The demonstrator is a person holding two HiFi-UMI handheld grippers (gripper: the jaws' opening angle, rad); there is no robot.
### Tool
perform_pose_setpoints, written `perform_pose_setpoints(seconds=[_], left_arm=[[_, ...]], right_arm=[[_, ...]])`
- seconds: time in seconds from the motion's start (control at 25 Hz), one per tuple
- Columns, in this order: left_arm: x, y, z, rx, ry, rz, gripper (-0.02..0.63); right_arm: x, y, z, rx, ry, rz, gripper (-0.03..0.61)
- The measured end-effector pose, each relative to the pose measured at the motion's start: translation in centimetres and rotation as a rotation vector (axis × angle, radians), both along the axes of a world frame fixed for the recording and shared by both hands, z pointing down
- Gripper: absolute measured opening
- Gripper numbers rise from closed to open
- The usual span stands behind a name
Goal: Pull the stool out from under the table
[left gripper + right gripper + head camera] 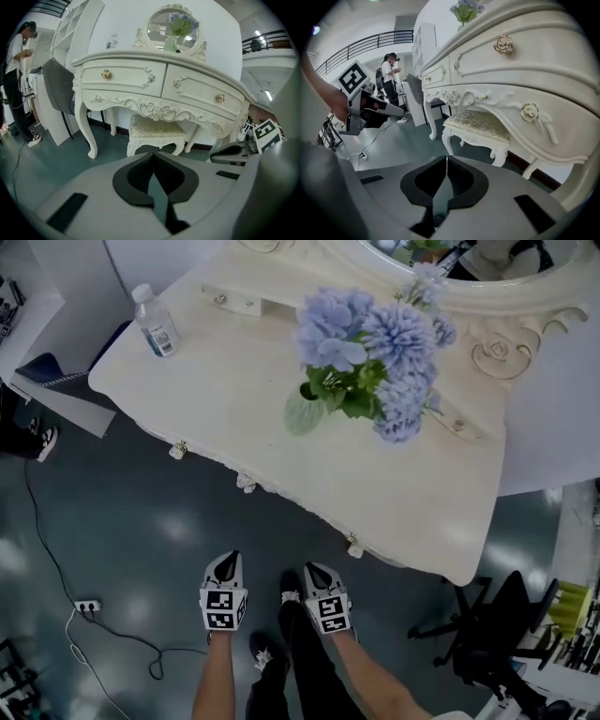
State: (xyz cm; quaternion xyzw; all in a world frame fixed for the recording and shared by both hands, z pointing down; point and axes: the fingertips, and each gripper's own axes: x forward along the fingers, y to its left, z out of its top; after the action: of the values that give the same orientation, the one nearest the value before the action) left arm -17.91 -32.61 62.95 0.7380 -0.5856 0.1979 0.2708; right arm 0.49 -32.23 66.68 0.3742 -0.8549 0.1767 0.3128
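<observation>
The cream-white carved stool with a patterned cushioned seat is sitting tucked under the ornate white dressing table, between its curved legs and below the tabletop's scalloped front edge. The left tongs and right tongs are hovering side by side just short of that edge. Both are pointing forward and down, each pair pressed narrow with nothing between. Glossy dark green floor is stretching between tongs and stool. A black office chair is standing off the tabletop's right front corner, and a white power strip is lying off its left.
</observation>
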Motion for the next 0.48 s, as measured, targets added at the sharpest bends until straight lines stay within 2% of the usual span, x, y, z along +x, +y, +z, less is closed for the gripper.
perform_pose_setpoints(seconds=[0.16,0.28,0.4,0.48], left_arm=[[-1.6,0.7,4.5,-0.004,0.009,-0.017,0.015],[-1.5,1.0,7.3,-0.010,-0.009,0.009,0.015],[-0.3,0.4,8.6,0.003,-0.006,0.062,0.015],[-0.9,-0.4,9.9,0.011,0.004,0.060,0.015]], right_arm=[[2.8,-0.4,3.9,-0.031,0.001,0.134,0.045],[5.0,0.0,6.9,-0.067,-0.006,0.222,0.044],[7.8,-0.5,8.8,-0.036,0.029,0.266,0.045],[8.5,-1.5,10.3,-0.013,0.054,0.290,0.046]])
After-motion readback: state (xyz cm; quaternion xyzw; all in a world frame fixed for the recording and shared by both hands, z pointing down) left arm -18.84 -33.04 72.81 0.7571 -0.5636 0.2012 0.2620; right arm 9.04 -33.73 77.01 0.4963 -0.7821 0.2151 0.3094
